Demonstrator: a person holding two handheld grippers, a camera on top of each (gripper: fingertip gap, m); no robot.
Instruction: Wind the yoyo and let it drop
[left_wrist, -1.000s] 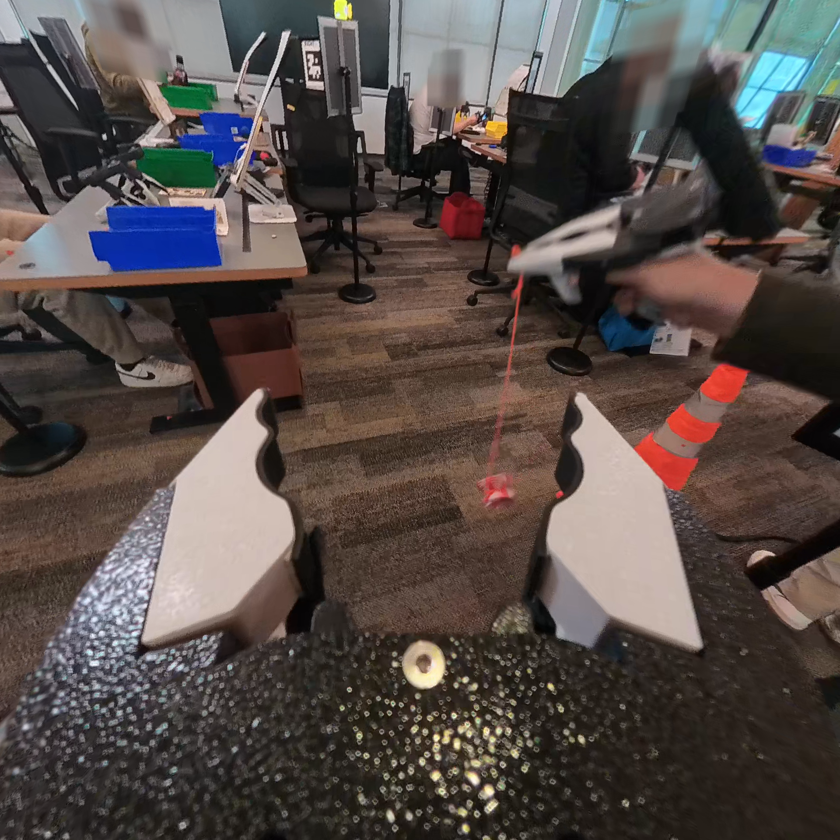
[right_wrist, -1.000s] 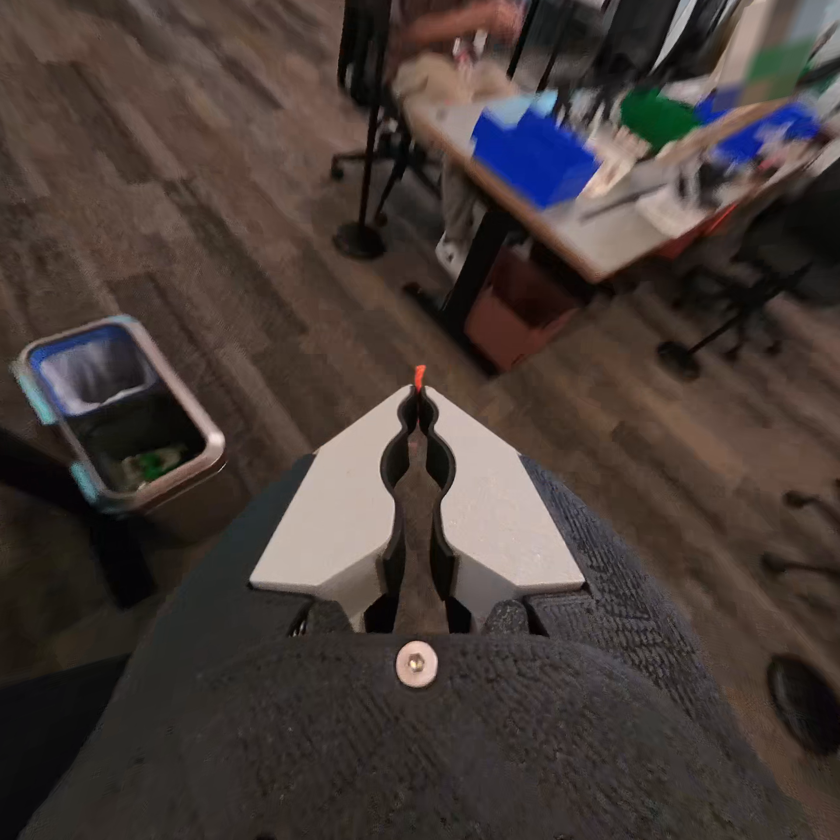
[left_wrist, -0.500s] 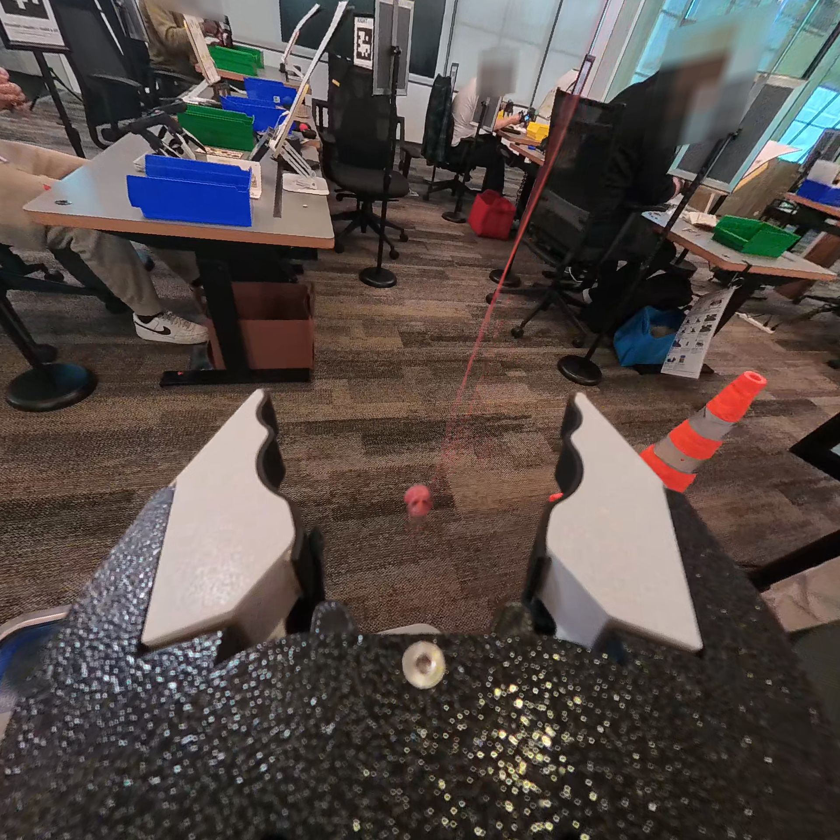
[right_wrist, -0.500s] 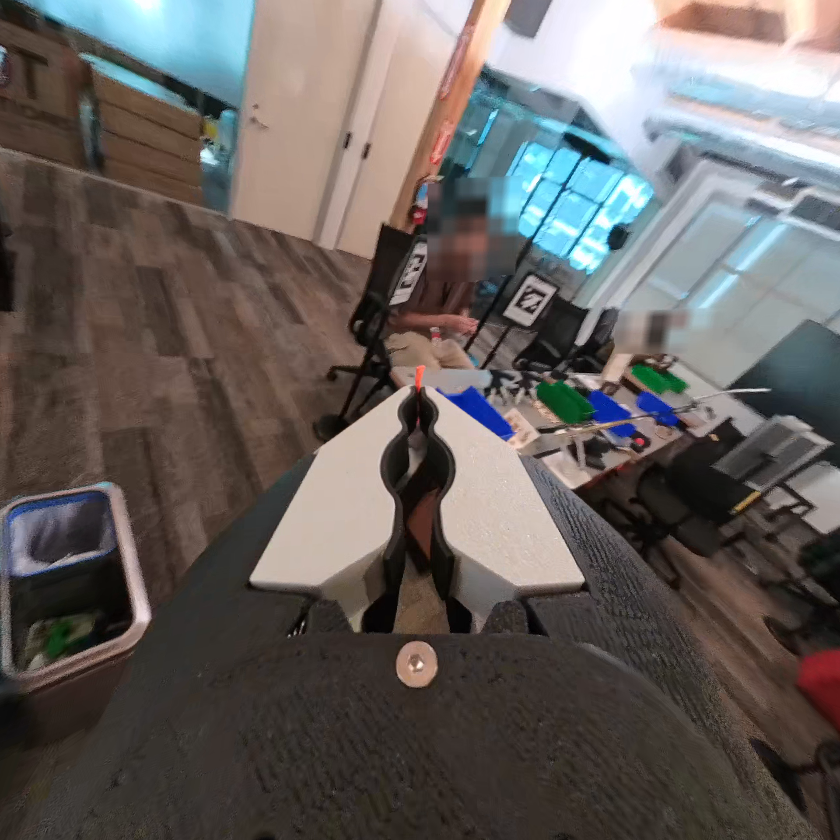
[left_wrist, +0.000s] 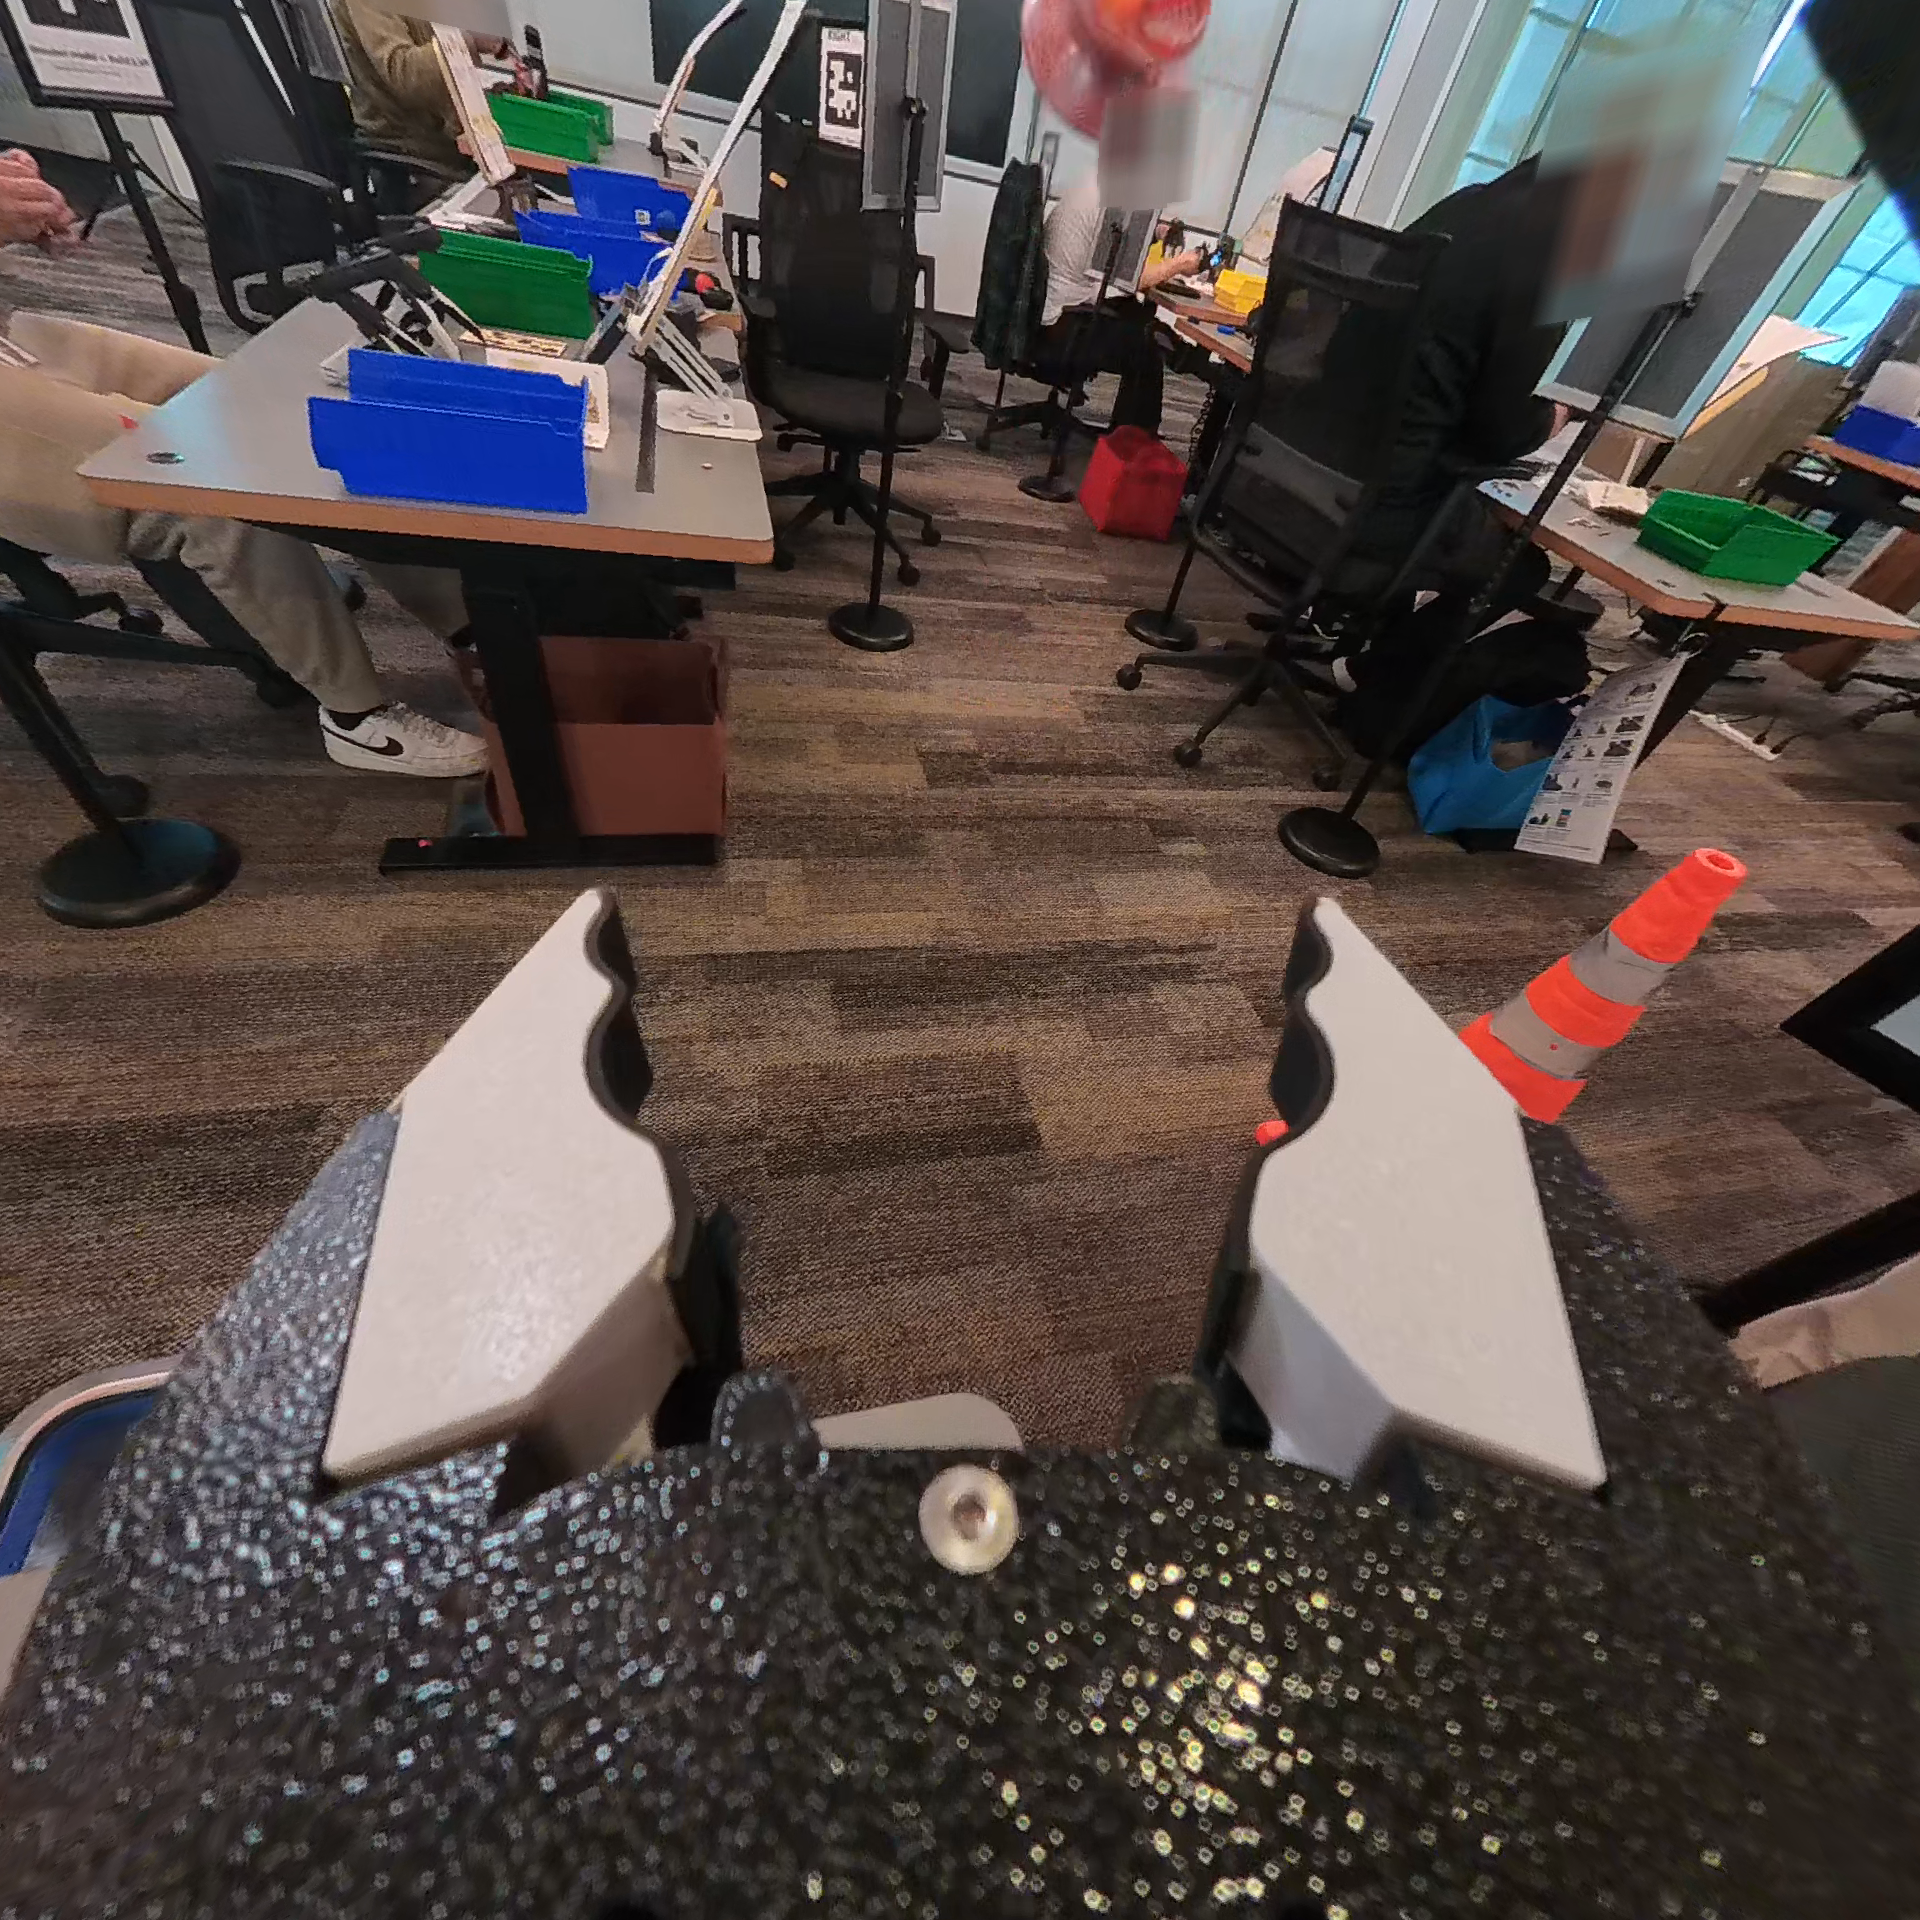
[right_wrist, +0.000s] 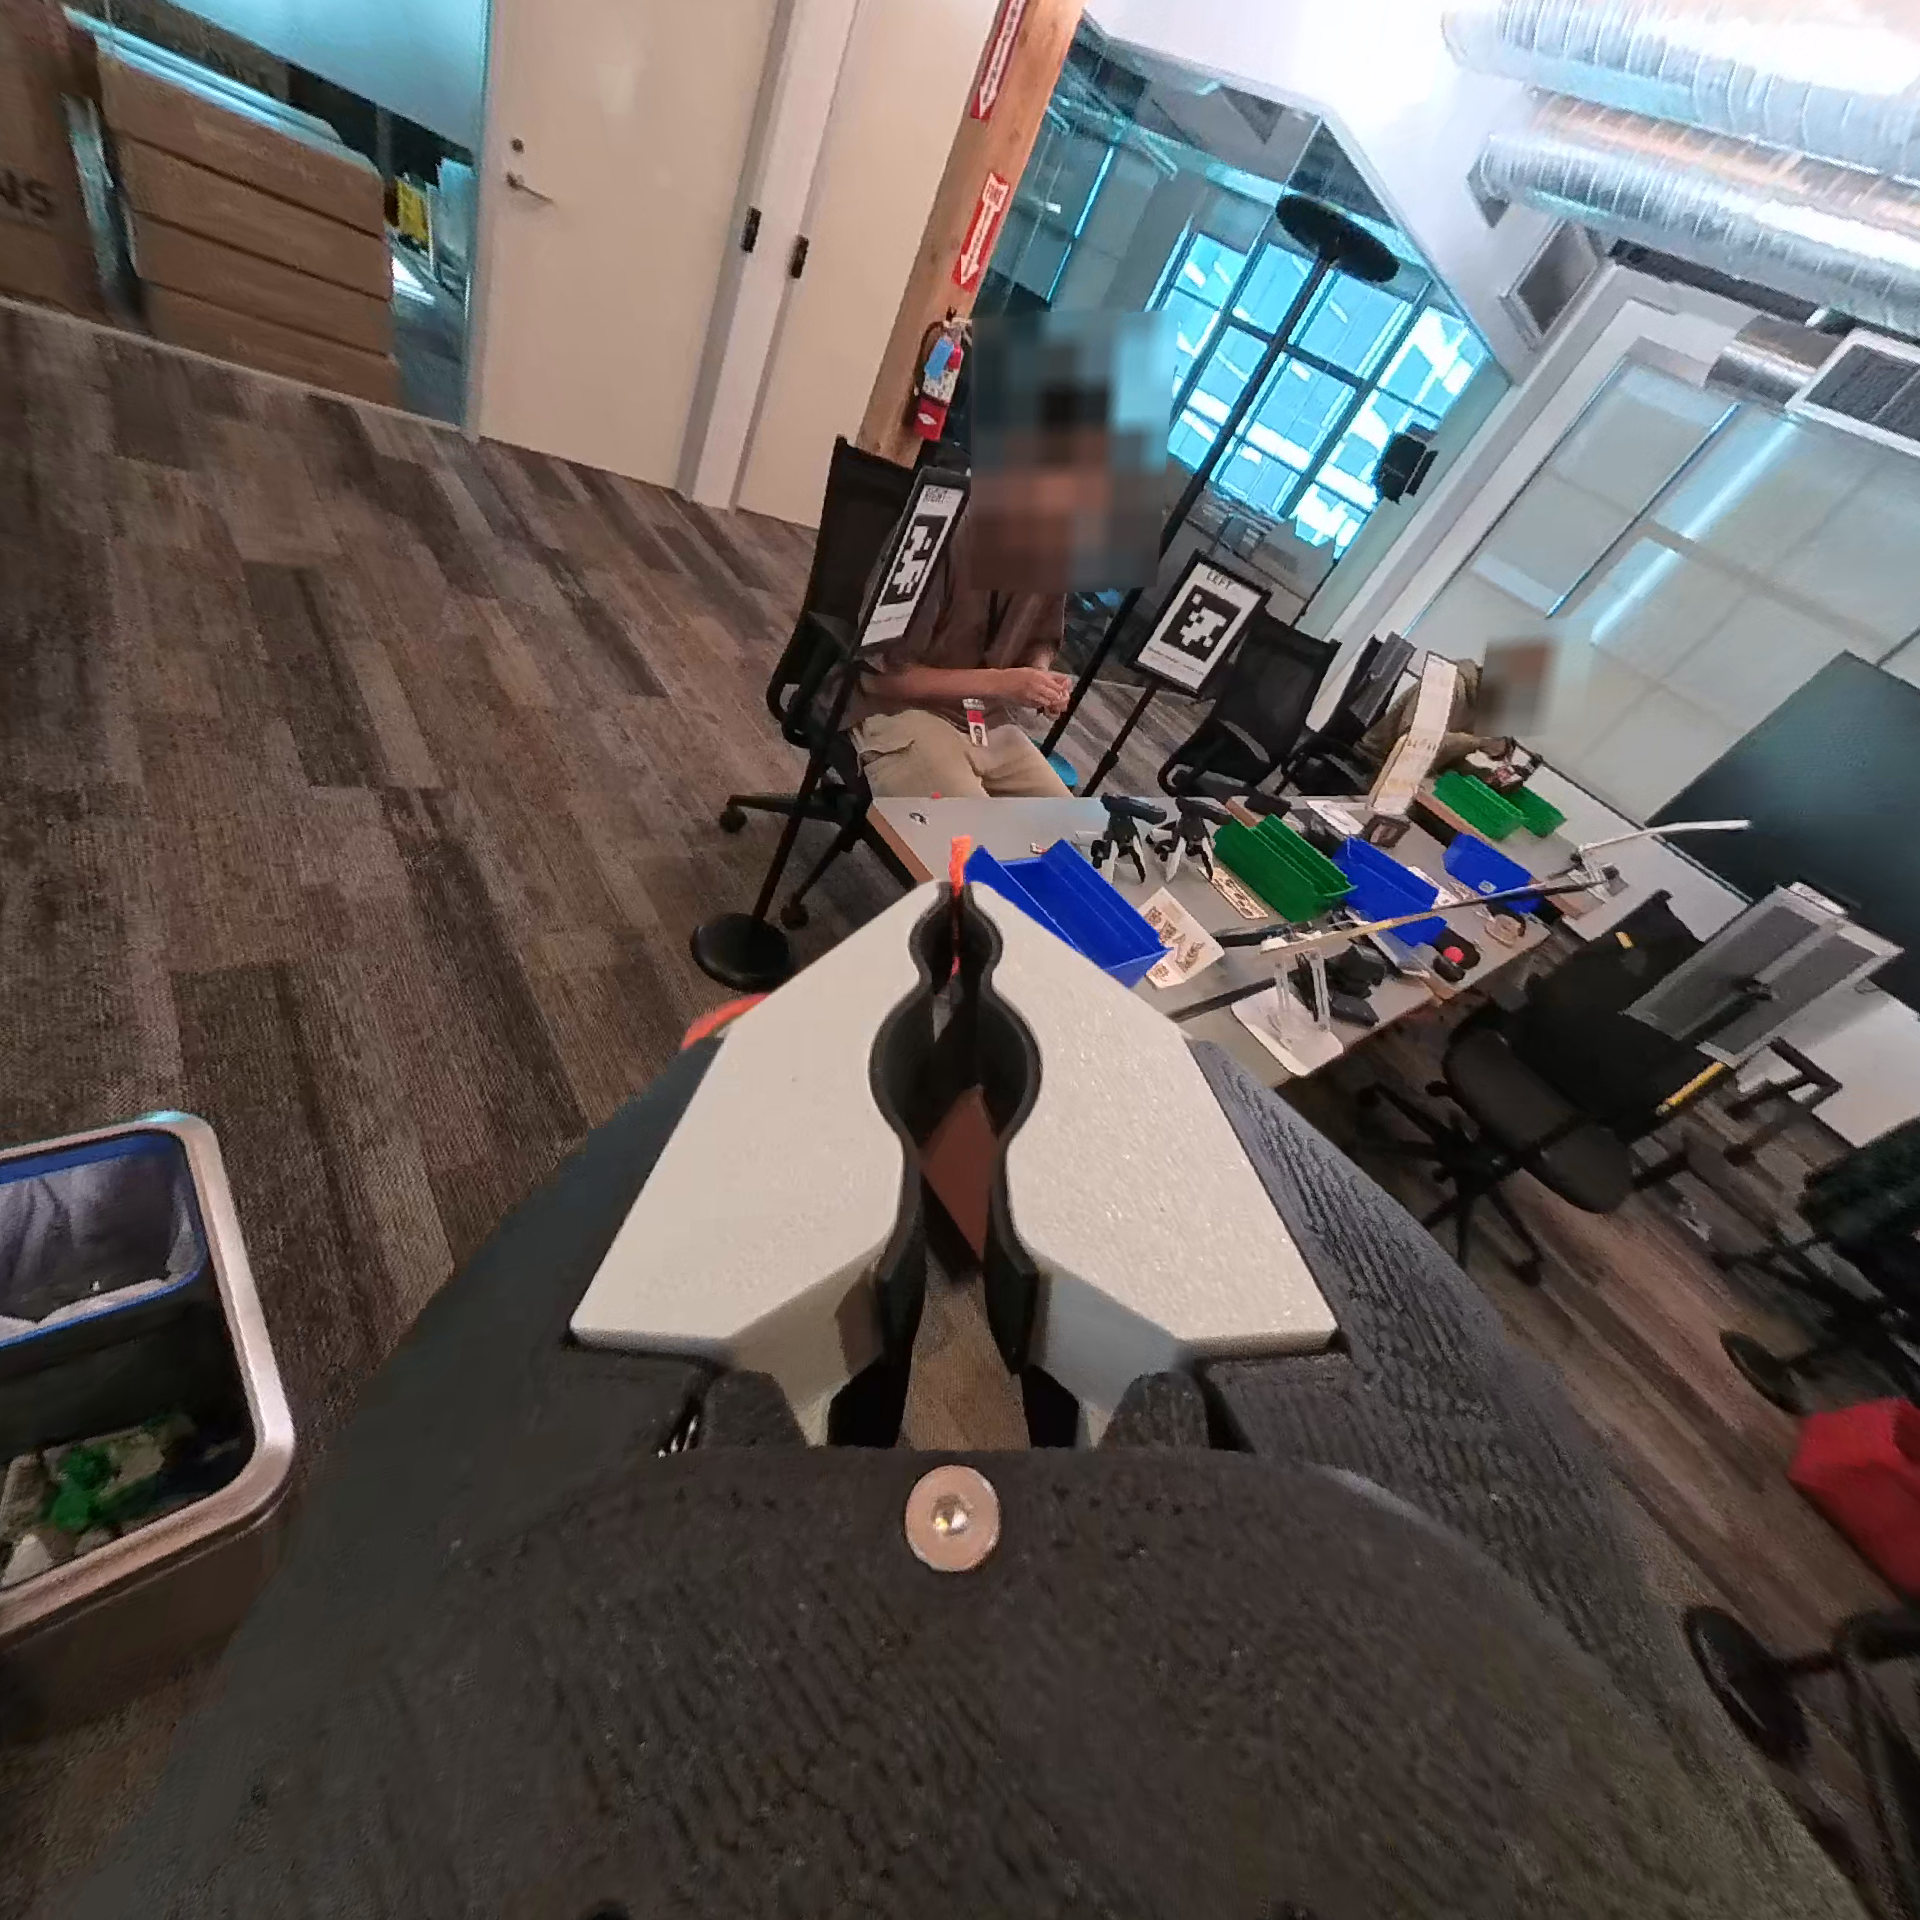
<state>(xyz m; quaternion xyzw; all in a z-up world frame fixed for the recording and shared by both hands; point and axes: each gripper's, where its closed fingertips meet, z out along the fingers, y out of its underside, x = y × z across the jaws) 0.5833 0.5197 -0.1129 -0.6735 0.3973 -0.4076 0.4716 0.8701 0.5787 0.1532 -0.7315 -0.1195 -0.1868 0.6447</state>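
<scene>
The red yoyo (left_wrist: 1112, 47) is blurred at the top edge of the left wrist view, high in the air above the carpet. My left gripper (left_wrist: 956, 935) is open and empty, pointing over the floor. My right gripper (right_wrist: 958, 896) is shut on the orange yoyo string (right_wrist: 957, 854), whose end sticks out past the fingertips. In the right wrist view a small orange-red bit (right_wrist: 712, 1020) peeks out beside the left finger; the yoyo itself is hidden below that gripper. The string does not show in the left wrist view.
A desk (left_wrist: 260, 468) with blue and green bins stands at the left, a brown box (left_wrist: 634, 748) under it. Office chairs (left_wrist: 842, 312), stands and seated people lie ahead. An orange cone (left_wrist: 1600, 987) is to the right. A metal bin (right_wrist: 125, 1340) stands at the left below the right gripper. Tip to tip, the grippers are about 40 centimeters apart.
The yoyo has risen from near the floor to the top of the left wrist view. The right gripper has lifted and tilted up, still shut on the string. The left gripper has stayed open.
</scene>
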